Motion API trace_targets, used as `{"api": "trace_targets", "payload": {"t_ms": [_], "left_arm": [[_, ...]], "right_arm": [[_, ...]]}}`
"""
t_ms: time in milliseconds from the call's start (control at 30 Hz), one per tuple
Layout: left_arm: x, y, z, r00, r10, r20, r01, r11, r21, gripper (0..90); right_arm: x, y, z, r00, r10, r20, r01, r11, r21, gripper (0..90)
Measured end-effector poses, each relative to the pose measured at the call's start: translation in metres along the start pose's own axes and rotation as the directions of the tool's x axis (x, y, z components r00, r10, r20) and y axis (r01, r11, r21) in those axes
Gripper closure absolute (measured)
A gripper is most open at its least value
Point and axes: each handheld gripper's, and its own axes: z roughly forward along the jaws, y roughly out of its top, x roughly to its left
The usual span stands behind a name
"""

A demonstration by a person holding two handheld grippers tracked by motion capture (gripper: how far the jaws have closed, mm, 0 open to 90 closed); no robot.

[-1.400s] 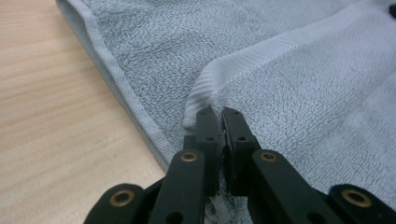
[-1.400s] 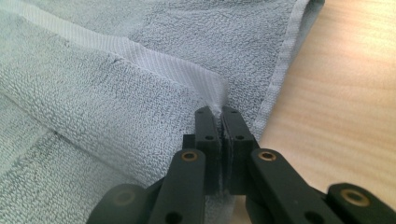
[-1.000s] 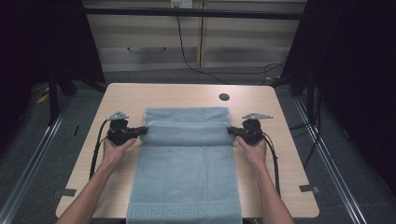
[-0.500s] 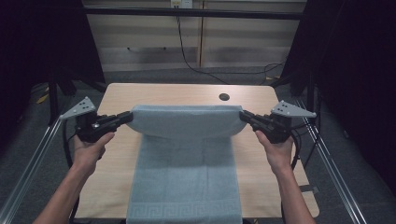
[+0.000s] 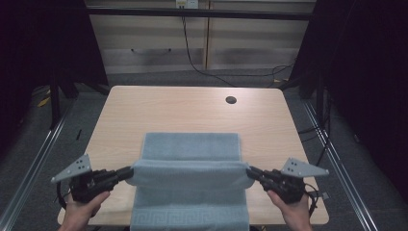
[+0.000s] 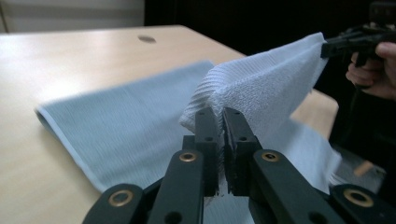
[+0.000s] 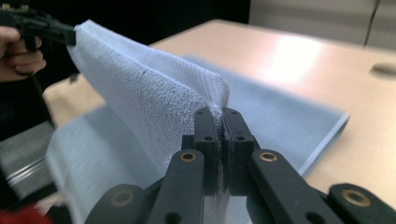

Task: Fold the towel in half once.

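Towel [image 5: 190,183] folding is pictured mid-stroke on a pale wooden counter [image 5: 159,110]: the grey-blue cloth lies lengthwise down the middle of the counter, its near end draped over the person's edge, and its far edge is held raised above the lower layer, doubled back toward the person. One corner of that edge is clamped in the left claw [image 5: 129,172], the other in the right claw [image 5: 251,172], and in each gripper view the black jaws are seen pinched tight on a bunched corner of terry, with cloth sagging only slightly between them. For the fold to be made well, it is judged, both corners should be carried at one height and one pace, so that the held edge is kept parallel to the patterned border [image 5: 190,219] at the near end. Enough tension should be kept between the claws that no slack belly is dragged across the layer beneath. The side edges should be laid over those below before anything is let go, and the grip is best released only once the cloth is resting flat, since a corner dropped from the air is likely to land skewed.
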Motion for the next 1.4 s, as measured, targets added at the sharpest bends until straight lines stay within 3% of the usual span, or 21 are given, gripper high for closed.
{"api": "trace_targets", "payload": {"t_ms": [67, 133, 167, 200, 233, 300, 433, 500, 567, 600, 667, 767, 867, 967, 1033, 1100, 1167, 1267, 1367, 1400], "left_arm": [[-0.006, -0.011, -0.003, 0.9998, -0.003, 0.019, 0.003, 0.9999, 0.016, 84.9], [-0.014, -0.028, -0.006, 0.9992, -0.026, 0.032, 0.025, 0.9996, 0.009, 84.0], [-0.017, -0.035, -0.006, 0.9981, -0.034, 0.052, 0.033, 0.999, 0.029, 83.1], [-0.019, -0.04, -0.006, 0.9985, -0.028, 0.046, 0.026, 0.9981, 0.056, 81.5], [-0.02, -0.042, -0.007, 0.9988, -0.025, 0.041, 0.022, 0.9976, 0.065, 78.6], [-0.018, -0.043, -0.012, 0.9965, -0.043, 0.072, 0.039, 0.9983, 0.044, 74.5], [-0.005, -0.036, -0.009, 0.9985, -0.036, 0.041, 0.034, 0.9985, 0.044, 72.8], [0.004, -0.033, 0.002, 0.9989, -0.04, 0.026, 0.037, 0.9958, 0.084, 70.9], [0.015, -0.034, 0.016, 0.9994, -0.033, -0.01, 0.034, 0.9899, 0.138, 67.6], [0.02, -0.035, 0.024, 0.999, -0.044, -0.006, 0.044, 0.9847, 0.168, 67.7], [0.025, -0.04, 0.037, 0.9991, -0.043, -0.001, 0.042, 0.9668, 0.252, 65.3], [0.023, -0.047, 0.043, 0.9988, -0.048, 0.008, 0.043, 0.9524, 0.302, 61.6], [0.018, -0.05, 0.043, 0.9994, -0.033, -0.004, 0.033, 0.9449, 0.326, 57.7], [0.011, -0.052, 0.041, 0.9998, 0.0, 0.022, -0.008, 0.9342, 0.357, 74.2], [0.008, -0.052, 0.038, 0.9987, 0.0, 0.05, -0.018, 0.9374, 0.348, 85.5], [0.005, -0.052, 0.032, 0.9964, -0.022, 0.082, -0.006, 0.9454, 0.326, 90.0], [0.001, -0.051, 0.025, 0.9949, -0.015, 0.1, -0.016, 0.9526, 0.304, 90.0], [-0.007, -0.05, 0.018, 0.9891, -0.02, 0.146, -0.02, 0.9622, 0.272, 90.0], [-0.012, -0.05, 0.014, 0.9909, -0.013, 0.134, -0.023, 0.9646, 0.263, 86.2], [-0.011, -0.049, 0.014, 0.992, -0.02, 0.125, -0.013, 0.9661, 0.258, 81.2]], "right_arm": [[0.007, -0.017, -0.004, 0.9993, 0.031, -0.021, -0.031, 1.0, 0.003, 85.8], [0.016, -0.037, -0.006, 0.9987, 0.046, -0.019, -0.046, 0.998, 0.039, 81.7], [0.019, -0.041, -0.007, 0.9985, 0.05, -0.022, -0.048, 0.997, 0.054, 79.1], [0.021, -0.047, -0.008, 0.998, 0.057, -0.026, -0.055, 0.996, 0.065, 74.2], [0.023, -0.05, -0.01, 0.9974, 0.068, -0.024, -0.066, 0.995, 0.074, 69.7], [0.024, -0.052, -0.015, 0.996, 0.084, -0.028, -0.083, 0.995, 0.06, 65.6], [0.016, -0.046, -0.015, 0.9952, 0.096, -0.016, -0.096, 0.995, 0.026, 64.9], [0.012, -0.043, -0.007, 0.995, 0.097, -0.025, -0.095, 0.995, 0.04, 64.1], [0.008, -0.043, 0.005, 0.9954, 0.09, -0.033, -0.087, 0.993, 0.083, 64.1], [0.007, -0.045, 0.013, 0.9958, 0.085, -0.034, -0.08, 0.99, 0.112, 64.3], [0.004, -0.051, 0.027, 0.9937, 0.101, -0.049, -0.092, 0.983, 0.16, 64.9], [0.003, -0.064, 0.043, 0.9907, 0.119, -0.066, -0.099, 0.963, 0.253, 62.0], [0.004, -0.071, 0.048, 0.9902, 0.118, -0.075, -0.09, 0.949, 0.301, 60.2], [0.01, -0.073, 0.047, 0.9893, 0.116, -0.089, -0.08, 0.94, 0.331, 62.0], [0.013, -0.074, 0.045, 0.9873, 0.113, -0.112, -0.068, 0.936, 0.344, 68.1], [0.016, -0.075, 0.043, 0.9836, 0.12, -0.135, -0.066, 0.935, 0.349, 75.6], [0.019, -0.076, 0.039, 0.9789, 0.119, -0.166, -0.054, 0.936, 0.349, 83.8], [0.024, -0.077, 0.033, 0.9733, 0.121, -0.195, -0.05, 0.941, 0.334, 85.0], [0.031, -0.078, 0.023, 0.9686, 0.122, -0.217, -0.044, 0.942, 0.333, 86.3], [0.033, -0.078, 0.021, 0.9678, 0.114, -0.224, -0.034, 0.943, 0.332, 85.7]]}}
